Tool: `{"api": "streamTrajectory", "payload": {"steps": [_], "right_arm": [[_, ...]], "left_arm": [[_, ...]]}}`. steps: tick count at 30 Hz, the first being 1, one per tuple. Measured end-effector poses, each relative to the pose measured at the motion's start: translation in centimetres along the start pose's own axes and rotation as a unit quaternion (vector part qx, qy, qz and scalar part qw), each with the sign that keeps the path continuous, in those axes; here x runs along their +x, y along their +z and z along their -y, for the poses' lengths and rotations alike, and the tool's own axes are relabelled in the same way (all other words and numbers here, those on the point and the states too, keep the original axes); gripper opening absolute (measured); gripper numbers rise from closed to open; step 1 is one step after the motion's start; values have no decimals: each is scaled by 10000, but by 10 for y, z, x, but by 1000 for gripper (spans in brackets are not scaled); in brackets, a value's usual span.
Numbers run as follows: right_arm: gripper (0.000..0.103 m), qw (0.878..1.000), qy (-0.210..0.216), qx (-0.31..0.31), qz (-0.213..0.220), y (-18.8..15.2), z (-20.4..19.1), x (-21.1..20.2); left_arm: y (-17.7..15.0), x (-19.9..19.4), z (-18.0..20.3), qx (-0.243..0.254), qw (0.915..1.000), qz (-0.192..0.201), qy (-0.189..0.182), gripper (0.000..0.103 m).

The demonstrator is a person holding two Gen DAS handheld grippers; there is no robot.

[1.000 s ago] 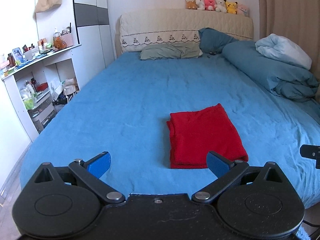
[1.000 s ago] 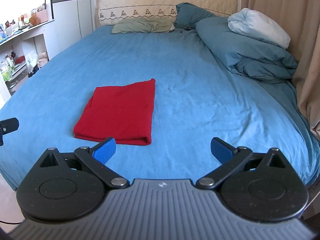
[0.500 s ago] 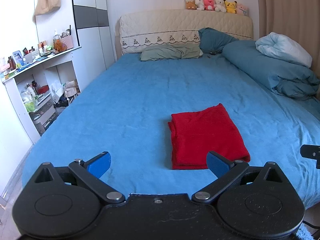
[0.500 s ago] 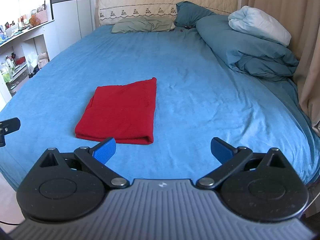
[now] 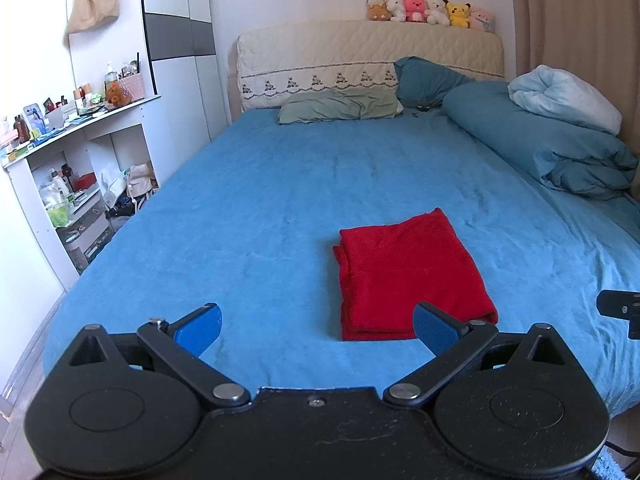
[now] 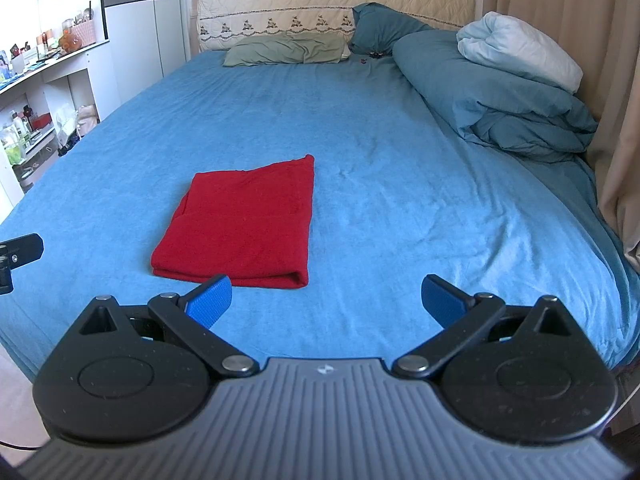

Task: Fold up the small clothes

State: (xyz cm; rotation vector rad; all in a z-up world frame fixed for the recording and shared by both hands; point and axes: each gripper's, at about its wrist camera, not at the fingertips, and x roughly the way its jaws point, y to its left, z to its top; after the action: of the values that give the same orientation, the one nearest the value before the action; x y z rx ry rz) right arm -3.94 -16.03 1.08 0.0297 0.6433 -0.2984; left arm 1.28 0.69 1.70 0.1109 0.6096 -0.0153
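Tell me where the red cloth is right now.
The folded red cloth lies flat on the blue bed, near its foot, ahead of both open grippers, touching neither.

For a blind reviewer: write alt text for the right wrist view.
A folded red garment lies flat on a bed's blue sheet, just beyond the open right gripper, which holds nothing. A rolled blue duvet sits far right, pillows at the headboard.

Both grippers: black disc-shaped linkage housings, silver pivot screws, blue textured finger pads [image 5: 199, 327]; left gripper [image 5: 318, 326] body flat black, right gripper [image 6: 327, 298] ribbed grey.
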Motion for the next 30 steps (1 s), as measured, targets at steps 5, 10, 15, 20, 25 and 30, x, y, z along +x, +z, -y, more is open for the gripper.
{"api": "streamTrajectory", "payload": {"steps": [5, 10, 15, 20, 25, 30], "right_arm": [[103, 10000, 4, -13, -3, 0, 1, 0], [103, 10000, 10, -4, -5, 0, 0, 1], [103, 10000, 10, -4, -4, 0, 0, 1], [103, 10000, 19, 8, -12, -1, -5, 1], [103, 10000, 25, 17, -11, -1, -6, 2], [103, 10000, 27, 12, -8, -1, -5, 2]], "left_arm": [[0, -1, -1, 4, 10000, 28, -13, 103], [-1, -2, 0, 30, 10000, 47, -34, 103], [-1, -1, 1, 37, 10000, 43, -30, 103], [-1, -2, -1, 57, 10000, 69, -28, 103], [-2, -1, -3, 14, 9999, 89, -103, 103], [-4, 0, -7, -4, 9998, 120, -159, 103]]}}
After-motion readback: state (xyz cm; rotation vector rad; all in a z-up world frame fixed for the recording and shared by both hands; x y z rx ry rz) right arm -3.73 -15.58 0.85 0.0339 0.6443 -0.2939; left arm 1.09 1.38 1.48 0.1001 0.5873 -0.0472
